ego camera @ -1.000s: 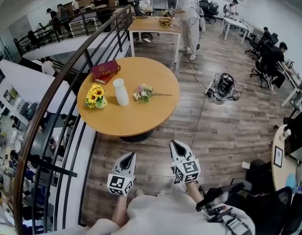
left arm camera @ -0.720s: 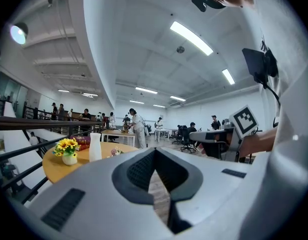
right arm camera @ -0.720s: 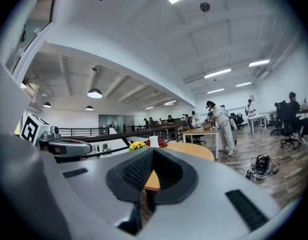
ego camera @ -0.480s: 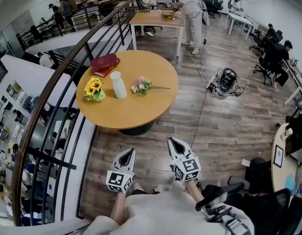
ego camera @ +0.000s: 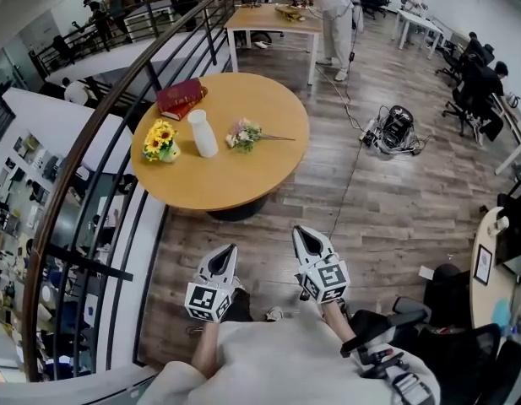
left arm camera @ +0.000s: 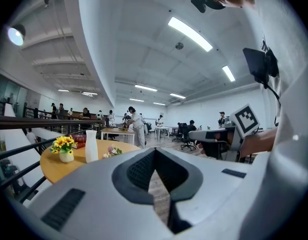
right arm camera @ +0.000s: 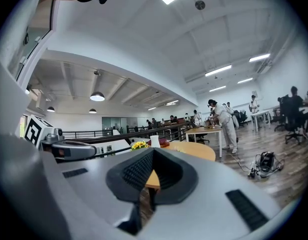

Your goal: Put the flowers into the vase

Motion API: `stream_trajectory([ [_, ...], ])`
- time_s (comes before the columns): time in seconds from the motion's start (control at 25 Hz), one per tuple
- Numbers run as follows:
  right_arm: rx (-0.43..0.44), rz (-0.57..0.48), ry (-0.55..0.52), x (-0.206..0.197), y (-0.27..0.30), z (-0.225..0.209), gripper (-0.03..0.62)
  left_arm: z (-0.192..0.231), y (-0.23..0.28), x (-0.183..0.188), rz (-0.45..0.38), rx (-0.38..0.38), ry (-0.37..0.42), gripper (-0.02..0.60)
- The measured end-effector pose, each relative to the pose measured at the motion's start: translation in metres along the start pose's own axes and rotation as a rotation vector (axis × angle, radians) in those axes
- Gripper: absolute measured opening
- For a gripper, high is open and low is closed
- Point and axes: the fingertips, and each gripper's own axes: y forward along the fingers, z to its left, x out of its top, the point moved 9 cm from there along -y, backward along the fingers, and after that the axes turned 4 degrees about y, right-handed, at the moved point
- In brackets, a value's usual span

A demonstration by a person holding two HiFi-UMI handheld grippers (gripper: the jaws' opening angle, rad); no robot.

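Bright, even light from ceiling strip lights (left arm camera: 190, 34); soft shadow under the bench (ego camera: 235, 175). Fisheye bending at every edge; dark corners in both gripper views.

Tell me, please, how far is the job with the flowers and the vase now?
Done: nothing yet. The pink flowers lie on the round table beside the upright white vase, which shows no stems. In hand: nothing; the left gripper and right gripper are shut and empty, short of the table. Left: reach the table, grip the flowers, set the stems in the vase.
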Motion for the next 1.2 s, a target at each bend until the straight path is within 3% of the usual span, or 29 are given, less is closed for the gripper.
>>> stream_trajectory([
  [0.44,-0.021,0.003,-0.001,-0.002,0.031,-0.021,0.009,0.025,0.041,-0.007,-0.008,-0.023,-0.012,0.006],
  [0.84,-0.089,0.035,-0.007,0.016,0.127,-0.056,0.008,0.105,0.129,-0.009,-0.023,-0.088,-0.055,0.006],
  [1.2,-0.076,0.043,-0.021,0.049,0.225,-0.064,0.009,0.186,0.172,0.01,-0.027,-0.048,-0.052,0.006],
])
